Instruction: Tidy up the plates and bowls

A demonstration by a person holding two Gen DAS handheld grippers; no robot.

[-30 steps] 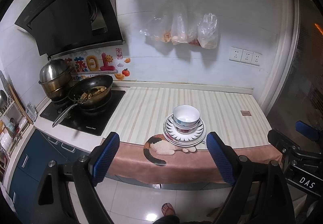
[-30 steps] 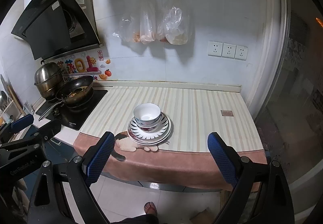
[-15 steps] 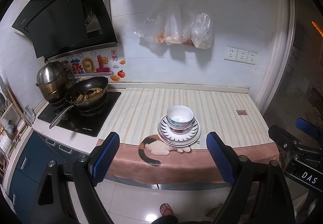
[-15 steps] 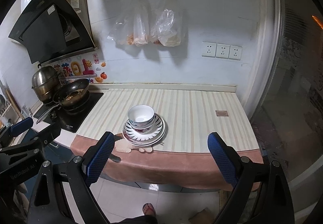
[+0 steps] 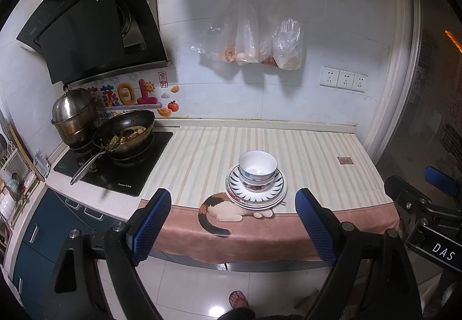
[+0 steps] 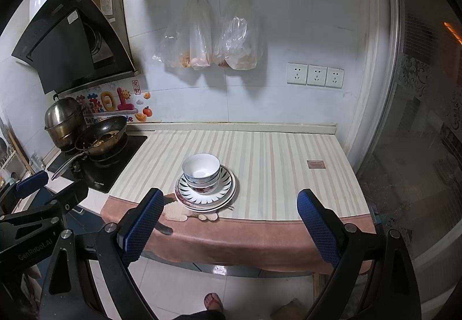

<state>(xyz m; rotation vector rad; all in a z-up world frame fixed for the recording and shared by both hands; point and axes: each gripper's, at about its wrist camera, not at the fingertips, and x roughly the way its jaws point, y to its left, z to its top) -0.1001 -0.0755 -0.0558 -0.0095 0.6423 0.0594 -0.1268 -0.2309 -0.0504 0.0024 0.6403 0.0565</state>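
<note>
Two nested white bowls (image 5: 257, 170), upright and empty, sit on a stack of plates (image 5: 277, 193). The top plate bears a dark radial rim pattern. Stack rests near the worktop (image 5: 317, 152) front edge.

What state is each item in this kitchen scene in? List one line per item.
left gripper: open, empty, short of the counter.
right gripper: open, empty.
bowls: nested upright, on the plates.
plates: stacked flat on the striped cloth.
frying pan: on the stove, food inside.
steel pot: lidded, behind the pan.
plastic bags: hanging from the wall rail.
</note>
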